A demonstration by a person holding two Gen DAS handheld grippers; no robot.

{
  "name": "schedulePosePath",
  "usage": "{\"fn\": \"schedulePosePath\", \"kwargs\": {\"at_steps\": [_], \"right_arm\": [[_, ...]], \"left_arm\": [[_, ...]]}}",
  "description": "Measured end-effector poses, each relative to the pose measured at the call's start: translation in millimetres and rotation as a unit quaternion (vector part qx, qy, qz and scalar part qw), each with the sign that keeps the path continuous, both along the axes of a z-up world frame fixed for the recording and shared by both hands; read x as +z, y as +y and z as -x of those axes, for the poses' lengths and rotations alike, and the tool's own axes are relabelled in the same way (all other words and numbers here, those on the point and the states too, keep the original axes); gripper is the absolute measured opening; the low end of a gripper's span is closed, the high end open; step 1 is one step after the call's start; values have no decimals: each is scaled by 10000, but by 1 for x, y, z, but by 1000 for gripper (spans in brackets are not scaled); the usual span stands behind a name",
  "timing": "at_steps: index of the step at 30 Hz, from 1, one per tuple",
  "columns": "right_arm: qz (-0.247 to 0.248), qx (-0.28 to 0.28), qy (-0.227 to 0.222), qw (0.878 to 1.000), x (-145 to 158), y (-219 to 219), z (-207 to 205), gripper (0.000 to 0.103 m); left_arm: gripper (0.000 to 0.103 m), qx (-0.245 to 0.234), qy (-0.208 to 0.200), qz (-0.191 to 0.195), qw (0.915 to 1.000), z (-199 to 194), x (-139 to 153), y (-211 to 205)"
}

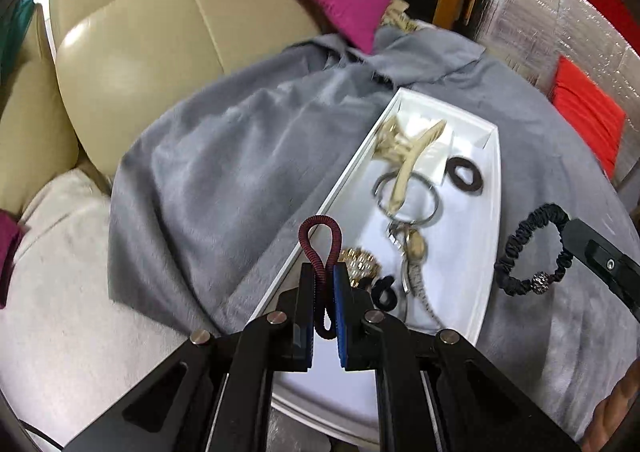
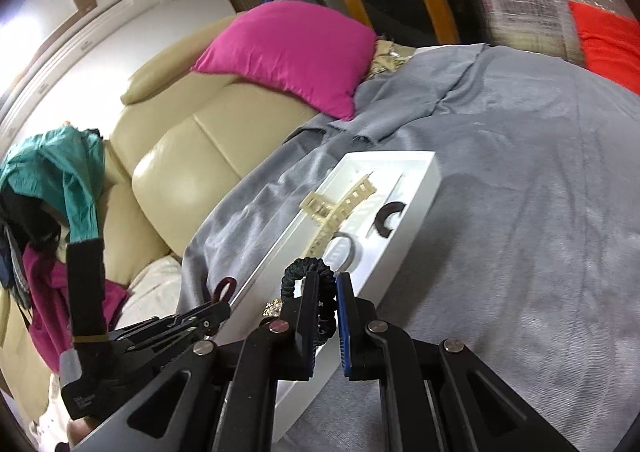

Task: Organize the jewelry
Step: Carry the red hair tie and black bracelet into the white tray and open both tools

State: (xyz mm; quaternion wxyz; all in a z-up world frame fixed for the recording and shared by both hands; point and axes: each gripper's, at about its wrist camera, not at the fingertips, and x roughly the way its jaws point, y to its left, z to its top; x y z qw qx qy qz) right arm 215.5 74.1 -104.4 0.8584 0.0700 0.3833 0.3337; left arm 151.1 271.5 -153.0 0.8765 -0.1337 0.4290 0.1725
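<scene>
My left gripper is shut on a dark red coiled hair tie, held above the near left edge of the white tray. My right gripper is shut on a black scrunchie with a beaded charm; the scrunchie also shows in the left wrist view, over the tray's right rim. In the tray lie a cream claw clip, a silver bangle, a brown hair ring, a watch, a gold piece and a small black hair tie.
The tray rests on a grey blanket spread over a beige leather sofa. A magenta cushion lies behind it, a red cushion at the right. Clothes hang over the sofa's left arm.
</scene>
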Motion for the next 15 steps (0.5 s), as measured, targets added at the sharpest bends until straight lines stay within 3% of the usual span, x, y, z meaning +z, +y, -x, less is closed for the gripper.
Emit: {"fn": "schedulePosePath", "kwargs": {"at_steps": [7,15], "right_arm": [[469,-93,-383,9981,-7,23,-8,10],[846,-17,-562,9948,-23,45,-20,10]], "left_arm": [[9,-57,571,-23,9984,-5,-23,-8],[9,-37,788,-252,9966,-7,-32,-13]]}}
